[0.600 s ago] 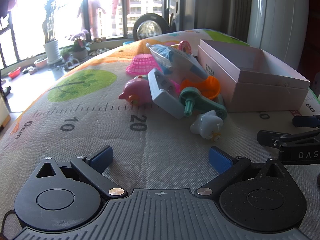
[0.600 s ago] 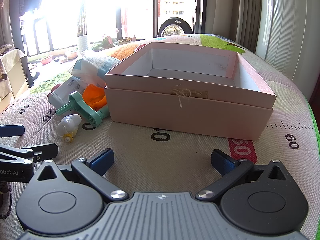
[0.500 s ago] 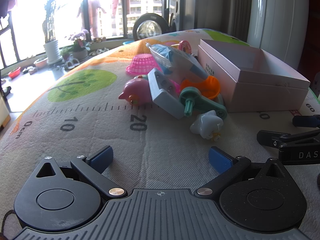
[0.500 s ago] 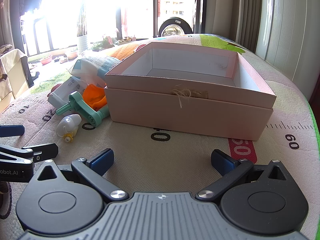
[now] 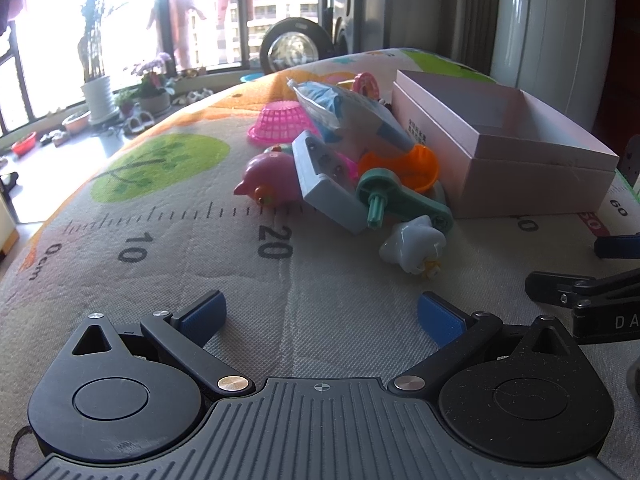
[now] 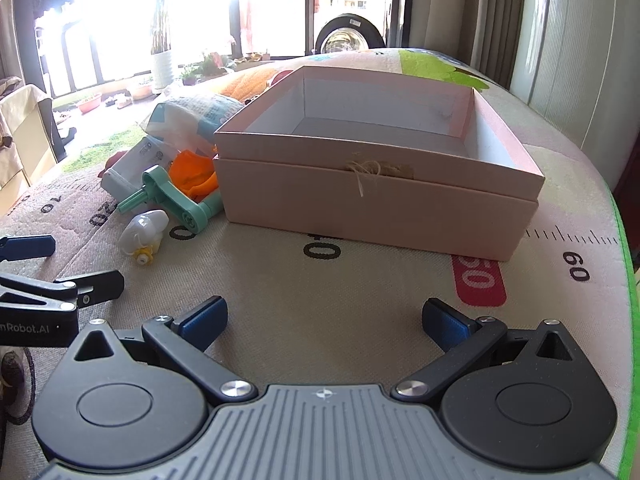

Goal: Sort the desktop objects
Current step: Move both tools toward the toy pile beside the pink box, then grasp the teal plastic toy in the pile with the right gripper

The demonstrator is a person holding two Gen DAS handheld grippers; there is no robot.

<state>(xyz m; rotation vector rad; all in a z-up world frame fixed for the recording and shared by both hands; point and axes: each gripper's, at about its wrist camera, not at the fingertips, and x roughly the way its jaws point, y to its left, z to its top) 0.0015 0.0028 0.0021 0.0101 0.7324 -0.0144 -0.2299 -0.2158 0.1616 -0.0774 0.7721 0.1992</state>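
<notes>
Left wrist: left tool wide open, empty; toy pile heaped left of box; risk: tangled pieces dragged along | Right wrist: right tool wide open, empty; box empty; risk: tools colliding.

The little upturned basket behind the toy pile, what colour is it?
Bright pink: the basket is a mesh one lying upside down on the mat, seen best in the left wrist view.
</notes>
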